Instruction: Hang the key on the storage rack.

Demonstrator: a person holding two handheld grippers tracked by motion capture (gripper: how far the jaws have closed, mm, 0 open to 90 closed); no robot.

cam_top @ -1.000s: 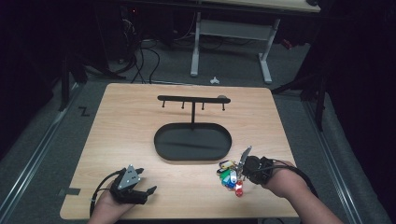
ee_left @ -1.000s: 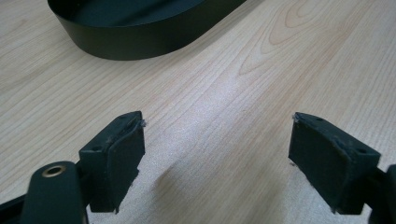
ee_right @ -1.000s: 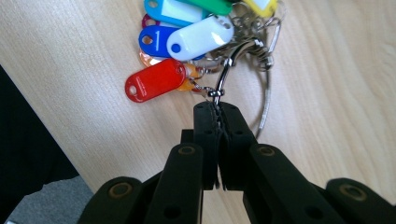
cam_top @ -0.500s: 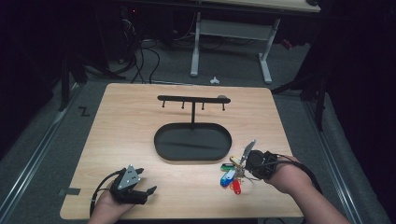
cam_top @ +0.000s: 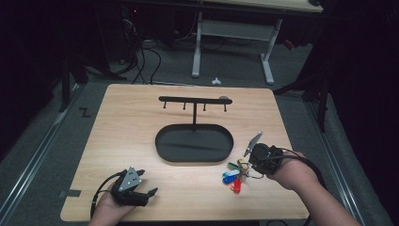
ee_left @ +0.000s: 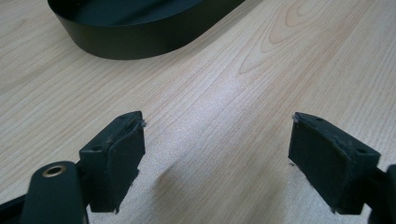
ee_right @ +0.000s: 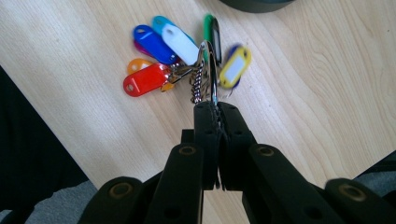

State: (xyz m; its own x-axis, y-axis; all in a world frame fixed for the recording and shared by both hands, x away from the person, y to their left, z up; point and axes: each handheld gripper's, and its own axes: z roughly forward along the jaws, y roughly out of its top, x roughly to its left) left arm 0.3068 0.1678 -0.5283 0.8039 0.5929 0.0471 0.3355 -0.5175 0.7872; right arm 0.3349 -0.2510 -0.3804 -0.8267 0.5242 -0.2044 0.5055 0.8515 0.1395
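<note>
Two grippers are in your hands at the near edge of the wooden table [cam_top: 141, 117]. Your right gripper [ee_right: 215, 109] has its jaws pressed together on the metal ring [ee_right: 211, 70] of a bunch of key tags [ee_right: 180, 51]; the ring stands upright out of the jaw tips. In the right gripper view the tags fan out beyond the ring: a red tag [ee_right: 145, 79] and an orange one [ee_right: 137, 65] to the left, a blue tag [ee_right: 152, 41] and a white one [ee_right: 181, 43] above them, a green tag [ee_right: 208, 25] behind the ring, and a yellow tag [ee_right: 235, 65] to its right, that last one blurred. A short chain [ee_right: 198, 84] hangs beside the ring.

In the high view the bunch sits at the right front of the table, just left of your right gripper [cam_top: 244, 165] and just in front of the right end of the black oval tray [cam_top: 162, 141]. Whether the tags rest on the wood or hang just clear of it, the pictures do not settle; the lowest ones appear to lie very near the surface.

Your left gripper [ee_left: 217, 144] has its jaws spread wide with bare wood between them, gripping nothing. It sits at the left front of the table, well apart from the bunch, with the tray's wall ahead of it.

On the tray's far side stands a black rack [cam_top: 194, 100], a crossbar with small pegs under it, on one post.
</note>
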